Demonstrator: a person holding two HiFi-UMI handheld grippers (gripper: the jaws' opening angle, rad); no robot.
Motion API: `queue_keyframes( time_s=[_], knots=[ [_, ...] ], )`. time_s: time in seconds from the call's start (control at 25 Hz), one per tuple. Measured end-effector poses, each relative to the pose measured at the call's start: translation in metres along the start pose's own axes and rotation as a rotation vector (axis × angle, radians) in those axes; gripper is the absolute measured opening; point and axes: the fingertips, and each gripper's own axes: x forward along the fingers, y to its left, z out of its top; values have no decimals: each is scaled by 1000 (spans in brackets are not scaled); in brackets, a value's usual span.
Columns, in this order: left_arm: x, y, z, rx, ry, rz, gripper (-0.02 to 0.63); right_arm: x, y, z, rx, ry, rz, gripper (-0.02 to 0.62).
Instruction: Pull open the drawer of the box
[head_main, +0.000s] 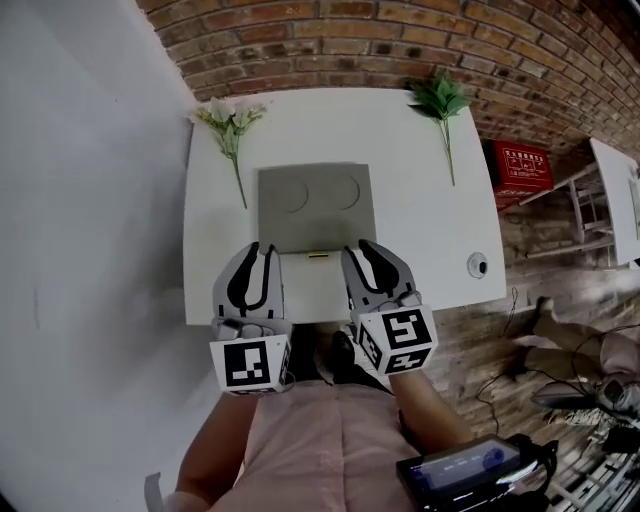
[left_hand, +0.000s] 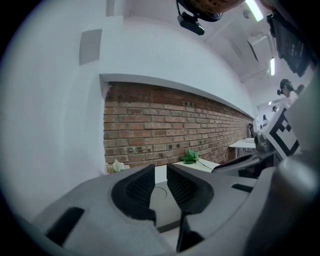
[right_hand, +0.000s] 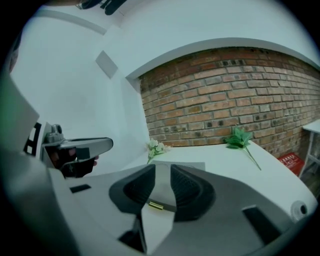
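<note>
A grey box with two circles on its top stands mid-table on the white table. Its pale front faces me and carries a small brass handle near the top edge. My left gripper sits at the front's left side, my right gripper at its right side; both are open with nothing between the jaws. In the left gripper view the gripper points over the box top. In the right gripper view the handle shows through the gripper's gap, farther on.
A white-flowered stem lies at the table's back left, a green sprig at the back right. A small round white object sits near the right front corner. A brick wall runs behind; a red case stands on the floor.
</note>
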Motion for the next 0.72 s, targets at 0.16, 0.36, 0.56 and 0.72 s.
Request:
queue_keyframes(
  time_s=[0.16,0.36,0.56,0.72],
  knots=[
    [19,6,-24,-9,45,-24,61,15,-5,-27,52,57,-11,103],
    [34,10,-51,-14,113,-56,8,20,-7,-73,155,152,-33,103],
    [50,9,-77,-10,158,-90,8,31,-1,-111,259,225,-4,103],
    [61,7,-94,-16,185,-107,8,42,8,-133,377,283,66,106]
  ],
)
